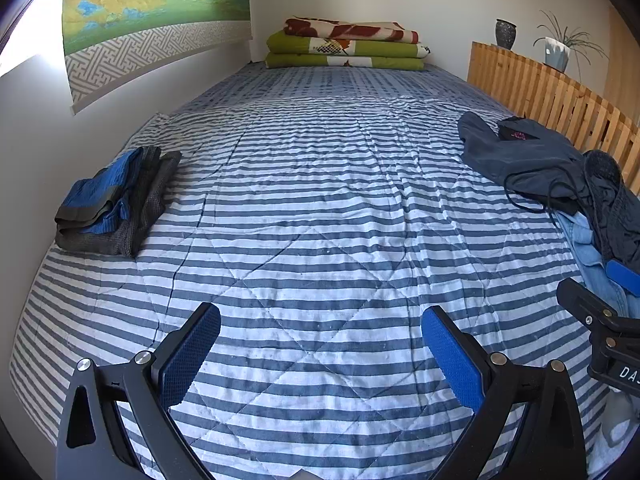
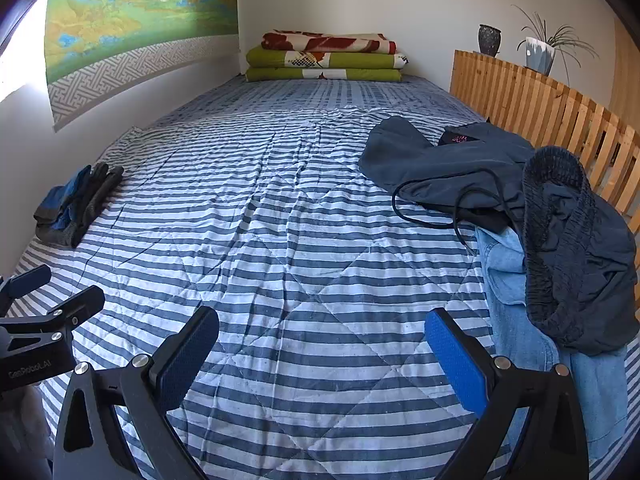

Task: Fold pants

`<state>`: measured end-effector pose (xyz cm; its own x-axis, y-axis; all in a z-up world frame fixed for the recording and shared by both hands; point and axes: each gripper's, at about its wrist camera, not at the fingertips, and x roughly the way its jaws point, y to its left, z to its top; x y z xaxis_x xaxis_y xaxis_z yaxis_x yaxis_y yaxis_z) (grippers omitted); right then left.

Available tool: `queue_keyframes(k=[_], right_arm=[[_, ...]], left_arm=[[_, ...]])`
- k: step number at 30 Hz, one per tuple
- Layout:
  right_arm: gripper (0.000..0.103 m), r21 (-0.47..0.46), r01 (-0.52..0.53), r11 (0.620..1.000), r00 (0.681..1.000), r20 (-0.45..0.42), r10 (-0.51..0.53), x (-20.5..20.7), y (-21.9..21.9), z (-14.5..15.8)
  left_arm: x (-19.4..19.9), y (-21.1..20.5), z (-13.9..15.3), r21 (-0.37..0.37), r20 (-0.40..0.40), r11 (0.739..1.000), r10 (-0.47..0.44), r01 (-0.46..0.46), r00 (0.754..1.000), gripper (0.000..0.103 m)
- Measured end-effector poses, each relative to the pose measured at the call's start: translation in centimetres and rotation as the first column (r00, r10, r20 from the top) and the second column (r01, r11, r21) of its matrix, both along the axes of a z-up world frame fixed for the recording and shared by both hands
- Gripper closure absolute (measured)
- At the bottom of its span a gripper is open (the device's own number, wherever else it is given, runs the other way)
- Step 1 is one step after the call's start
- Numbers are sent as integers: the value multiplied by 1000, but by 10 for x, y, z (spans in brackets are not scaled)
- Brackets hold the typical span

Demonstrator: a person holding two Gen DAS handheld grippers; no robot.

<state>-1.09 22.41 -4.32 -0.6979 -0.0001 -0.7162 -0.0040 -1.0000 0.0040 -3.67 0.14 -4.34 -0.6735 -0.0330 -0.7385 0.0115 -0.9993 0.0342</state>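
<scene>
A loose heap of unfolded clothes lies at the bed's right side: dark navy pants [image 2: 452, 168] with a drawstring, dark shorts [image 2: 568, 248] with an elastic waistband, and light blue jeans [image 2: 516, 292] underneath. The left wrist view has the same navy pants [image 1: 520, 156] at its right edge. A folded stack of grey and blue garments [image 1: 116, 200] [image 2: 76, 204] rests at the left near the wall. My left gripper [image 1: 320, 344] hovers open over bare quilt, nothing between its blue pads. My right gripper [image 2: 322, 346] is open too, just left of the jeans.
The bed wears a blue and white striped quilt [image 1: 312, 184]. Folded blankets [image 1: 348, 46] are stacked at the far end. A slatted wooden rail [image 2: 552, 116] with a vase and a potted plant [image 2: 540, 50] runs along the right. A wall with a hanging picture [image 1: 156, 12] borders the left.
</scene>
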Motion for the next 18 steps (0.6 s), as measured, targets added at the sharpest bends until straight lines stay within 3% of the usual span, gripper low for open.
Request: queue_keyframes(k=[18], right_arm=[[2,4,2,1000,1000,18,-2,-2,0,-4]], left_arm=[[-1,-5,-1,1,8,1000,3,-3,1000,1]])
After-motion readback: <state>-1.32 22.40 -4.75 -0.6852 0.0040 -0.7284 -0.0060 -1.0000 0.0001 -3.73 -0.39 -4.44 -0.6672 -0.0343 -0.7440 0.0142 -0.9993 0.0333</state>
